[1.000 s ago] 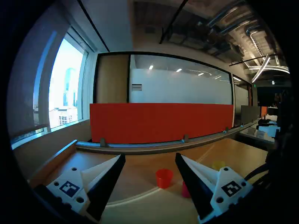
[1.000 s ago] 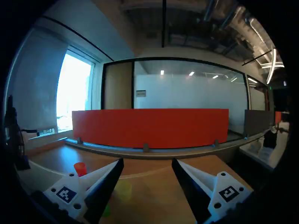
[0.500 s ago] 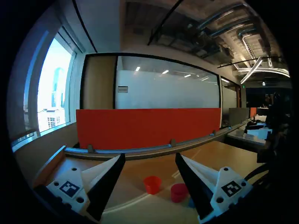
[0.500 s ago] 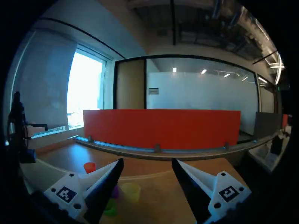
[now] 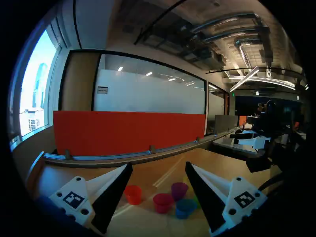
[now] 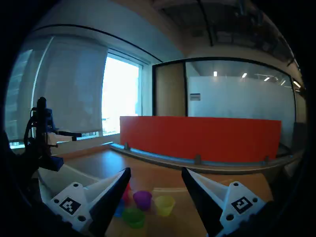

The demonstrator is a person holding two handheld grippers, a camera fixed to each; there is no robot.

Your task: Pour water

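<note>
We look across a wide office: a bright window (image 6: 120, 94) on one side, a frosted glass wall (image 5: 150, 93) ahead, and bare pipes (image 5: 229, 35) running under the ceiling. Below the glass, a long red partition (image 5: 130, 132) stands along the far edge of the wooden table (image 5: 158, 179). In the right gripper view a dark stand (image 6: 39, 130) rises at the left edge of the table, well apart from the cups.

The left gripper (image 5: 158, 166) hovers above the table with its fingers spread wide, pinching nothing. The right gripper (image 6: 155, 170) is the same — fingers apart, nothing between them.

The cups stand upright in a loose cluster on the table, below and ahead of both grippers. In the left gripper view we see the orange cup (image 5: 133, 194) farthest left, just beside the left finger. The red cup (image 5: 163, 202) is next, the purple cup (image 5: 179, 190) is behind it, and the blue cup (image 5: 185, 208) is nearest us, just beside the red one.

In the right gripper view the purple cup sits between the fingers with the yellow cup (image 6: 164, 205) just to its right and the green cup (image 6: 133, 217) in front. The red and blue cups are partly hidden behind the left finger. We cannot tell what — if anything — is inside them.
</note>
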